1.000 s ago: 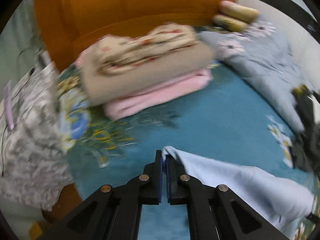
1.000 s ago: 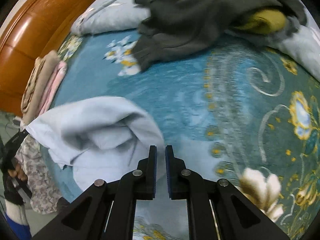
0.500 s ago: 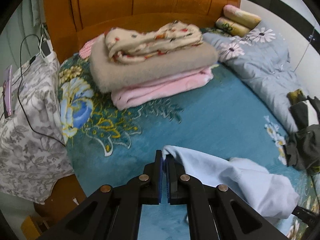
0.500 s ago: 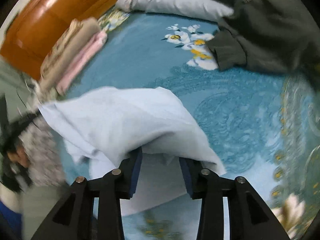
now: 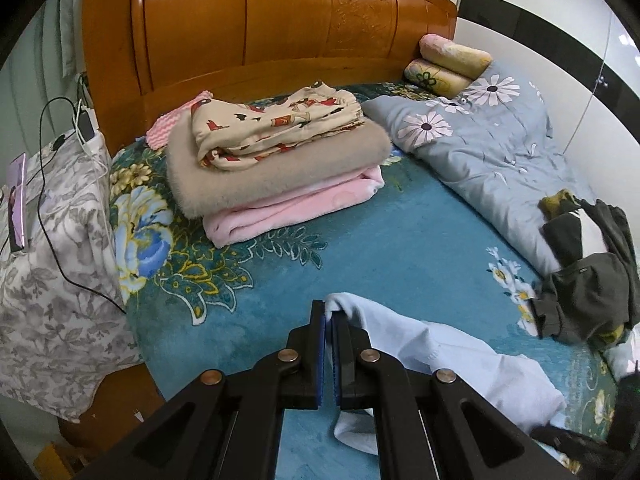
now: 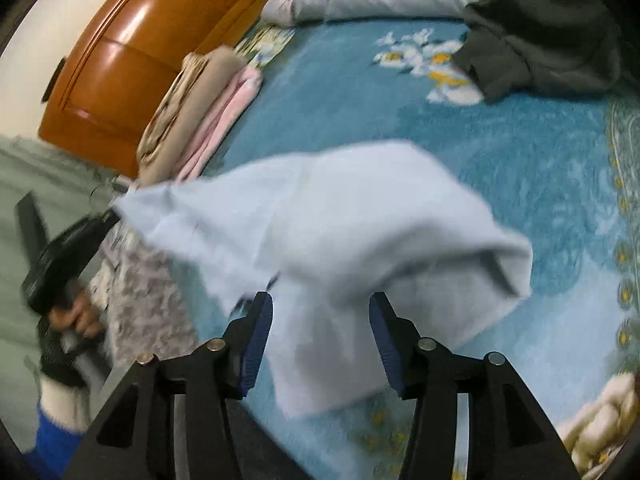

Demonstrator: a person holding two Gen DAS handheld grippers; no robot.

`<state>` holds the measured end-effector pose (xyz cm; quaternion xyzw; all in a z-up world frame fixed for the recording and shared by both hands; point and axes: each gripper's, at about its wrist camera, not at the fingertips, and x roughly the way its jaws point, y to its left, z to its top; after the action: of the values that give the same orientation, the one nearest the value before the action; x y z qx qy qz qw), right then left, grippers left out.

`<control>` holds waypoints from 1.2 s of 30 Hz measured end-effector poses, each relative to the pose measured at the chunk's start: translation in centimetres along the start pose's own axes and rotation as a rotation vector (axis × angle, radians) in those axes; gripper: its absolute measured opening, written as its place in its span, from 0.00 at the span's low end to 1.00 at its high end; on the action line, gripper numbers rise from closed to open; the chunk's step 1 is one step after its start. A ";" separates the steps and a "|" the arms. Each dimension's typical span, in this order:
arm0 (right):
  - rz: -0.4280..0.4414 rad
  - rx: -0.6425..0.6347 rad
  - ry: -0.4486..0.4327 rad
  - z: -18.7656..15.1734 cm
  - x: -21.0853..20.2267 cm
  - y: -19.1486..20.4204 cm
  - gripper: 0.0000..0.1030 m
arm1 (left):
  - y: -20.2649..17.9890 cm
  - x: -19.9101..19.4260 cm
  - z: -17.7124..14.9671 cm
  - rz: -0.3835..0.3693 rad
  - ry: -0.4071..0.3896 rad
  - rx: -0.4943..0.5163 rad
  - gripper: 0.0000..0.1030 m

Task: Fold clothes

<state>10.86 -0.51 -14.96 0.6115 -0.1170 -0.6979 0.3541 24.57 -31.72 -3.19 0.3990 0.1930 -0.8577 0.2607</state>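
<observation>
A light blue garment [image 5: 460,360] lies crumpled on the blue floral bedspread [image 5: 400,248]. My left gripper [image 5: 329,316] is shut on one corner of it and holds that corner lifted. In the right wrist view the same garment [image 6: 340,232] is draped in front of my right gripper [image 6: 320,312], which is open with its jaws wide apart and the cloth lying between and beyond them. The left gripper [image 6: 72,248] shows at the far left of that view, held in a hand.
A stack of folded blankets [image 5: 280,160] sits near the wooden headboard [image 5: 260,20]. A grey floral duvet [image 5: 480,152] and a dark green garment [image 5: 588,288] lie at the right. A cloth-covered nightstand [image 5: 52,240] with cables stands left of the bed.
My right gripper has opened wide, from shut a second ago. The garment has swung up and spread in front of it. My left gripper stays shut on the corner.
</observation>
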 end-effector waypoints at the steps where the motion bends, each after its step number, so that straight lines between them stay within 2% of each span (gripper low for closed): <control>1: -0.014 0.030 -0.004 0.6 0.6 -0.3 0.50 | 0.0 -0.4 -0.1 -0.003 -0.007 -0.001 0.03; 2: -0.016 0.058 -0.002 1.1 0.9 -0.6 0.50 | 0.0 -0.7 -0.2 -0.006 -0.014 -0.003 0.03; 3: -0.015 0.093 0.000 1.5 1.1 -0.9 0.41 | -0.1 -1.2 -0.3 -0.009 -0.023 -0.001 0.03; 4: -0.011 0.122 -0.002 1.9 1.2 -1.0 0.18 | -0.2 -1.7 -0.4 -0.013 -0.035 0.005 0.03; 5: -0.003 0.138 -0.012 2.2 1.0 -0.9 0.11 | -0.3 -2.2 -0.4 -0.019 -0.047 0.012 0.03; 6: 0.008 0.150 -0.032 2.5 0.5 -0.8 0.09 | -0.5 -2.8 -0.4 -0.026 -0.061 0.020 0.03; 11: 0.089 0.129 -0.236 5.8 -6.6 1.0 0.08 | -1.6 -6.8 1.0 -0.073 -0.175 0.038 0.03; 16: 0.195 0.030 -0.455 9.0 -16.9 4.8 0.07 | -2.3 -14.3 4.4 -0.159 -0.366 0.040 0.03; 18: 0.217 -0.033 -0.536 9.5 -21.0 6.9 0.07 | -2.7 -17.0 5.2 -0.180 -0.425 0.059 0.03; 21: 0.235 -0.097 -0.604 8.8 -25.2 8.6 0.07 | -3.2 -20.1 5.0 -0.178 -0.489 0.104 0.03; 24: 0.221 -0.151 -0.638 6.7 -27.6 9.8 0.08 | -3.0 -21.7 3.3 -0.172 -0.512 0.124 0.03; 28: 0.179 -0.188 -0.629 2.5 -28.6 9.5 0.08 | -2.0 -23.1 0.1 -0.174 -0.509 0.123 0.03; 31: 0.218 -0.189 -0.606 -0.4 -29.4 8.6 0.08 | -1.6 -25.6 -1.9 -0.193 -0.536 0.135 0.03; 34: 0.227 -0.254 -0.614 -2.8 -31.8 9.3 0.08 | -1.7 -28.1 -2.1 -0.200 -0.585 0.165 0.03; 36: 0.212 -0.295 -0.630 -3.0 -32.8 10.0 0.08 | -1.9 -28.5 -1.4 -0.204 -0.591 0.175 0.03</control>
<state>17.23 13.99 15.64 0.2934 -0.1810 -0.8207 0.4557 39.79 -21.09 18.58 0.1324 0.0736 -0.9714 0.1830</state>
